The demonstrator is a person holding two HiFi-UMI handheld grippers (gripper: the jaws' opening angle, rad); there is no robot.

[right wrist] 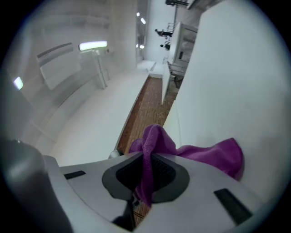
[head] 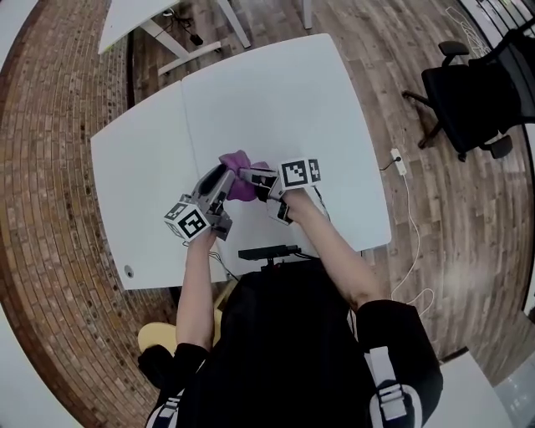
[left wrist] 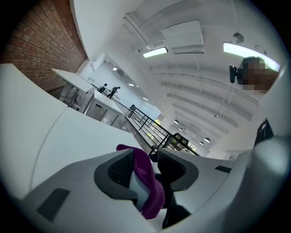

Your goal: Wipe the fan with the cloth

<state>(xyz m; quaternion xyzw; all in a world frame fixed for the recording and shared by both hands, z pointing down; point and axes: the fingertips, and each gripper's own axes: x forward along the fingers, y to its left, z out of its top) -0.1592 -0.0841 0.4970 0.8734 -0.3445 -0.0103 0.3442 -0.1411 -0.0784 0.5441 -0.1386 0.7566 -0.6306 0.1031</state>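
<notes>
White table: two smooth matte slabs butted at a thin seam. Its near edge is hidden under my black top and forearms. Brick surface curves round the left, wood-plank floor to the right.

Black office chair, padded, on a star base, stands well apart from the table and is cut by the frame edge. A second white table at top shows only one corner and its legs.

Left gripper: grey moulded shell with dark ribbed pads. The jaws stand apart with the cloth hanging between them, lying along one pad and not pinched.

Right gripper: jaws closed tight on a fold of the cloth. Both grippers meet tip to tip above the table's near half.

Cloth: purple with a soft, fine nap, bunched. One end humps up above my right jaws and a flap trails out to the side against the white table. From the head view most of it is hidden between the two grippers.

Black bar at the table's near edge, too small to identify. White power strip on the floor beside the table, its cable trailing off.
</notes>
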